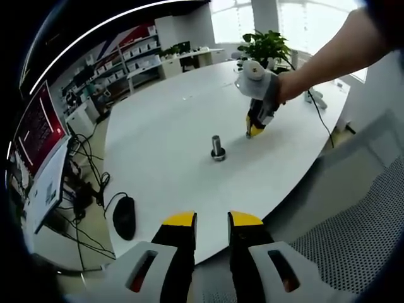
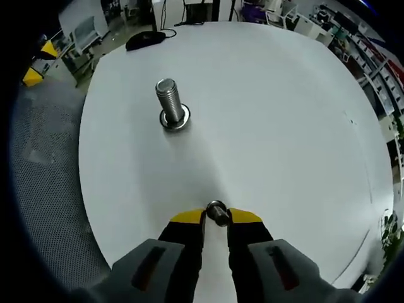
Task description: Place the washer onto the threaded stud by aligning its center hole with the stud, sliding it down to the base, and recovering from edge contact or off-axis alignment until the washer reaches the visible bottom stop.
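A threaded steel stud (image 2: pixel 168 99) stands upright on its round base (image 2: pixel 175 118) on the white table (image 2: pixel 271 107). My right gripper (image 2: pixel 216 219) is shut on a small metal washer (image 2: pixel 218 211), pinched between the yellow tips low over the table, well short of the stud and to its right. In the left gripper view, the right gripper (image 1: pixel 255 129) hangs from a person's arm just right of the stud (image 1: pixel 218 148), tips close to the table. My left gripper (image 1: pixel 213 221) sits back at the table's near edge, jaws apart with nothing between them.
A black mouse (image 1: pixel 124 216) lies at the table's left edge, with cables trailing to the floor. A monitor (image 1: pixel 39 129) stands at the left and a potted plant (image 1: pixel 267 44) at the far side. A mesh chair (image 1: pixel 356 237) is by the near edge.
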The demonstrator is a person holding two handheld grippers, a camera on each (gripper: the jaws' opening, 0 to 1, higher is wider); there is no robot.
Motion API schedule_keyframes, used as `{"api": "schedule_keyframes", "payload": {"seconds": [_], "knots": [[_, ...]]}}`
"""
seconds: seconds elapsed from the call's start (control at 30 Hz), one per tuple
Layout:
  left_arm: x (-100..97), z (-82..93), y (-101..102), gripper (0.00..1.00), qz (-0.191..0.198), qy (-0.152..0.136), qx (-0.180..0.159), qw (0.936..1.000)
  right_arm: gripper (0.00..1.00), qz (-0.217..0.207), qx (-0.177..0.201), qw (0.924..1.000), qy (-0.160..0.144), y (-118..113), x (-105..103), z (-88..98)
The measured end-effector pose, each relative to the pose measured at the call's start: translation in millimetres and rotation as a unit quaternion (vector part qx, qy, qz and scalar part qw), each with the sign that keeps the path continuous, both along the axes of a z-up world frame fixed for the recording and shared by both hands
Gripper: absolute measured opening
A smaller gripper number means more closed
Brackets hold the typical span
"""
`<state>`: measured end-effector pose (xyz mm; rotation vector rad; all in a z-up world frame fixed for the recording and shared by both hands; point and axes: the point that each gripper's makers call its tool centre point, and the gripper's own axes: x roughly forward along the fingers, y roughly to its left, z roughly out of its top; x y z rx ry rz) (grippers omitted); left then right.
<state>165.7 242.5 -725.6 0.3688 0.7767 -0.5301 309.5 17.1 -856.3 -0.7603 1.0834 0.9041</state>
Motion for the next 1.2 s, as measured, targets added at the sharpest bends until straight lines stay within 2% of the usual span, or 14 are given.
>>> {"api": "schedule_keyframes", "payload": {"seconds": [0.17,0.43,0.9,1.03,1.2], "knots": [[-0.4,0.1,1.0,0.17,0.004,0.0,0.002,1.0,0.23,-0.001,0.002,1.0,-0.009,-5.3,-0.2,-0.6],[0.1,-1.2,4.5,0.18,0.014,0.001,0.005,0.9999,0.24,0.012,0.005,0.9997,-0.021,-17.2,-10.1,10.8],[-0.1,-2.7,7.3,0.18,0.02,0.003,0.013,0.9997,0.24,-0.014,0.05,0.9972,-0.054,-42.0,-29.9,35.3],[-2.9,-4.8,6.9,0.18,0.02,0.007,0.015,0.9997,0.24,-0.04,0.085,0.9942,-0.053,-43.7,-40.3,42.9],[-5.5,-9.5,6.7,0.18,0.016,0.021,0.022,0.9994,0.24,-0.064,0.106,0.9907,-0.056,-54.2,-48.1,47.4]]}}
